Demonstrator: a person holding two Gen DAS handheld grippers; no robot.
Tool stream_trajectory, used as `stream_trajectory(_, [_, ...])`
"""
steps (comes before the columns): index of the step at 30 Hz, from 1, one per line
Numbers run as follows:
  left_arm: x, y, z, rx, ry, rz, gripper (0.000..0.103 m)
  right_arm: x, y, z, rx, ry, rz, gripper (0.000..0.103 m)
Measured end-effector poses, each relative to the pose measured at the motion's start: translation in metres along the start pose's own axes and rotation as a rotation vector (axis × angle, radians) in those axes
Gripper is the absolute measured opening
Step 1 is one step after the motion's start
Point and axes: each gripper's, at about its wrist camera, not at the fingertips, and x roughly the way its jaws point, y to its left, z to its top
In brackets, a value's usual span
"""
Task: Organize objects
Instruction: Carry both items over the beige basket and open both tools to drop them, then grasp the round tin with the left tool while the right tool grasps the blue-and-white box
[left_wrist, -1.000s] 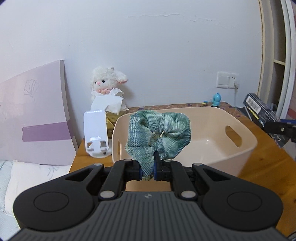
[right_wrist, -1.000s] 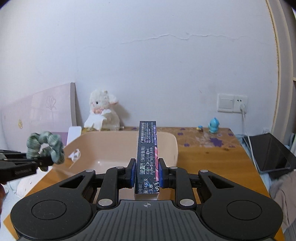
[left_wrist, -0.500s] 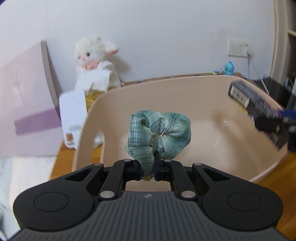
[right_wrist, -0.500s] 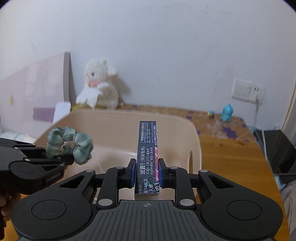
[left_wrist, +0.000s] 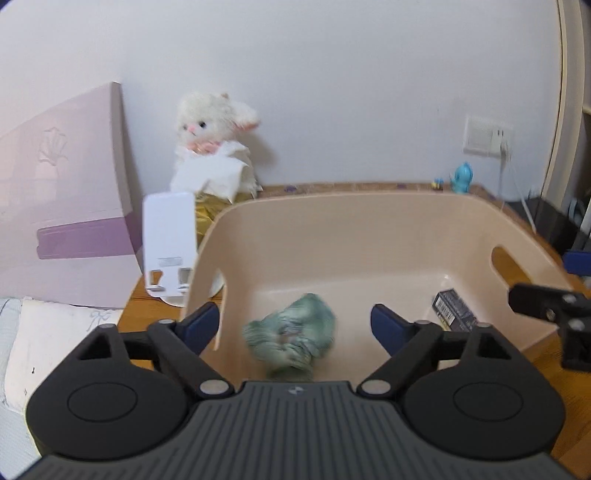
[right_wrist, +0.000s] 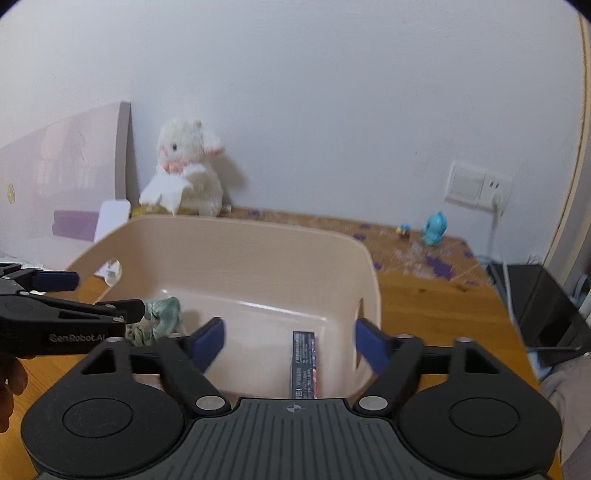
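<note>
With both sets of jaws just sprung wide, the left gripper (left_wrist: 295, 325) lets the green plaid fabric scrunchie (left_wrist: 290, 338) fall, blurred, into the beige plastic bin (left_wrist: 369, 206), and the right gripper (right_wrist: 290, 345) has nothing between its pads, the dark narrow printed box (right_wrist: 304, 363) lying on the bin floor below. Best move now, I'd say: lift both straight up, clear of the rim, so nothing drags back out. Under the bin is a wooden desk (right_wrist: 424, 295); a white plush lamb (left_wrist: 212, 147) sits by the pale wall.
</note>
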Motion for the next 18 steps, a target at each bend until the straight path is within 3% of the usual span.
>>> stream_trajectory(1, [-0.005, 0.002, 0.000, -0.007, -0.001, 0.005, 0.090, -0.008, 0.000, 0.000, 0.002, -0.011, 0.001, 0.100])
stream_trajectory(2, [-0.010, 0.004, -0.001, -0.011, -0.002, 0.011, 0.090, -0.015, 0.000, -0.001, 0.006, -0.021, 0.002, 0.103])
stream_trajectory(11, [-0.052, 0.023, -0.028, -0.019, -0.016, -0.001, 0.099, -0.056, 0.001, -0.028, 0.067, -0.013, 0.034, 0.103])
stream_trajectory(18, [-0.059, 0.038, -0.064, 0.005, 0.038, 0.006, 0.099, -0.066, 0.015, -0.063, 0.041, 0.049, 0.054, 0.103])
